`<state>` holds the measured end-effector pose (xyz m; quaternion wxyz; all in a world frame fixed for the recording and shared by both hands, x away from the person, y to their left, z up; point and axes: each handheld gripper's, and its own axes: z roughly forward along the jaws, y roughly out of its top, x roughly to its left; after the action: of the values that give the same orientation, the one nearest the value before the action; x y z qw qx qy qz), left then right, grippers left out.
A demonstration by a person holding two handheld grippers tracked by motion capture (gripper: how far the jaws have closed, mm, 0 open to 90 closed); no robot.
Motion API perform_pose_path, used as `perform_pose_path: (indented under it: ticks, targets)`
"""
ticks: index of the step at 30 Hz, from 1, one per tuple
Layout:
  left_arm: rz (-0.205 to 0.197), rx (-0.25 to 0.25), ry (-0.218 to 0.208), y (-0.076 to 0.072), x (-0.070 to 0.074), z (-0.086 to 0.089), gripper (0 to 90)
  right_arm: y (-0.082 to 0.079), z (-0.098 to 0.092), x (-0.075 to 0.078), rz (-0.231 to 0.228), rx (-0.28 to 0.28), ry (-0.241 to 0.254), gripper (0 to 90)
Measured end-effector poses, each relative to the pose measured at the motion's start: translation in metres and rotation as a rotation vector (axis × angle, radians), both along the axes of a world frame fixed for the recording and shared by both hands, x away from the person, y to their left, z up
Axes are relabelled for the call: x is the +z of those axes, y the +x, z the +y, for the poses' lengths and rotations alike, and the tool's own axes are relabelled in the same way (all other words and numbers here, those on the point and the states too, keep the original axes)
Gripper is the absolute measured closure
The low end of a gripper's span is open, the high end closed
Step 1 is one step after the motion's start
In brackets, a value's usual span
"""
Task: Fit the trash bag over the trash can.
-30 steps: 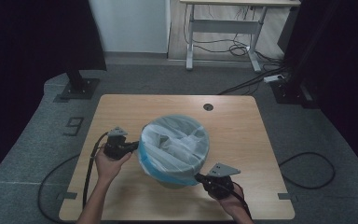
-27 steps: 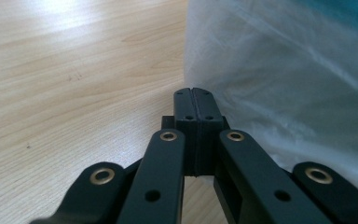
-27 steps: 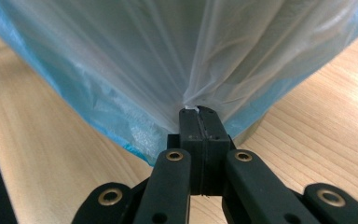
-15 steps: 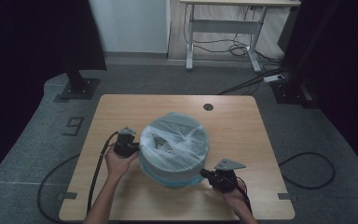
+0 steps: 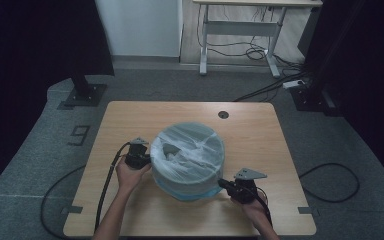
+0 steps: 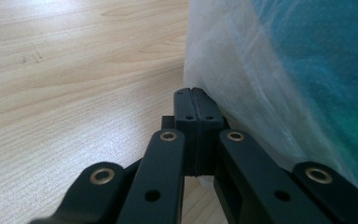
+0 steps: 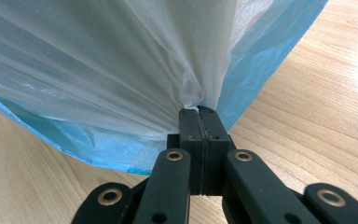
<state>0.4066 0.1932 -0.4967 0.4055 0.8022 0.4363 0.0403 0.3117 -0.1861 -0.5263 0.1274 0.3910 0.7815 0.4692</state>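
Blue bin (image 5: 187, 187) near the middle of the wooden table (image 5: 260, 125), wrapped in a translucent white bag (image 5: 190, 152) stretched over its top. Left tool (image 5: 139, 159) at the bin's left side, jaws pressed together against the bag film (image 6: 233, 70); cannot tell whether any film is caught between them. Right tool (image 5: 223, 184) at the bin's near right, pinching a gathered bunch of white bag (image 7: 193, 100). A hand (image 5: 130, 175) behind the left tool, another hand (image 5: 255, 205) behind the right, cables trailing off the near edge.
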Motion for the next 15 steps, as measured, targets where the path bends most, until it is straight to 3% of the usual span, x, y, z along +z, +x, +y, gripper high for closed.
perform_pose_path:
  ticks: [4,6,8,9,10,11,12,14,15]
  targets:
    - [0.004,0.005,-0.004,0.000,0.000,0.001,89.9,0.003,-0.002,-0.003,0.008,0.001,-0.004,88.5]
    - [-0.013,0.018,0.016,-0.002,0.002,0.002,89.3,0.003,-0.003,-0.004,0.010,0.000,0.003,88.2]
    - [-0.063,0.064,0.020,-0.007,0.008,0.011,69.8,-0.001,-0.007,-0.004,-0.019,0.003,0.020,79.5]
    - [-0.079,0.086,-0.003,-0.010,0.010,0.015,61.8,-0.003,-0.009,-0.003,-0.033,0.011,0.044,73.1]
    - [-0.079,0.086,-0.003,-0.010,0.010,0.015,53.4,-0.003,-0.009,-0.003,-0.033,0.011,0.044,73.1]
    - [-0.100,0.098,-0.006,-0.014,0.012,0.020,46.8,-0.006,-0.015,0.001,-0.053,0.023,0.111,59.5]
    - [-0.122,0.110,-0.008,-0.018,0.015,0.025,46.8,-0.006,-0.015,0.001,-0.053,0.023,0.111,59.5]
    - [-0.157,0.126,-0.004,-0.026,0.020,0.033,33.1,-0.012,-0.023,0.009,-0.109,0.016,0.175,46.8]
    - [-0.190,0.137,-0.009,-0.034,0.026,0.040,30.5,-0.013,-0.025,0.012,-0.122,0.013,0.192,45.0]
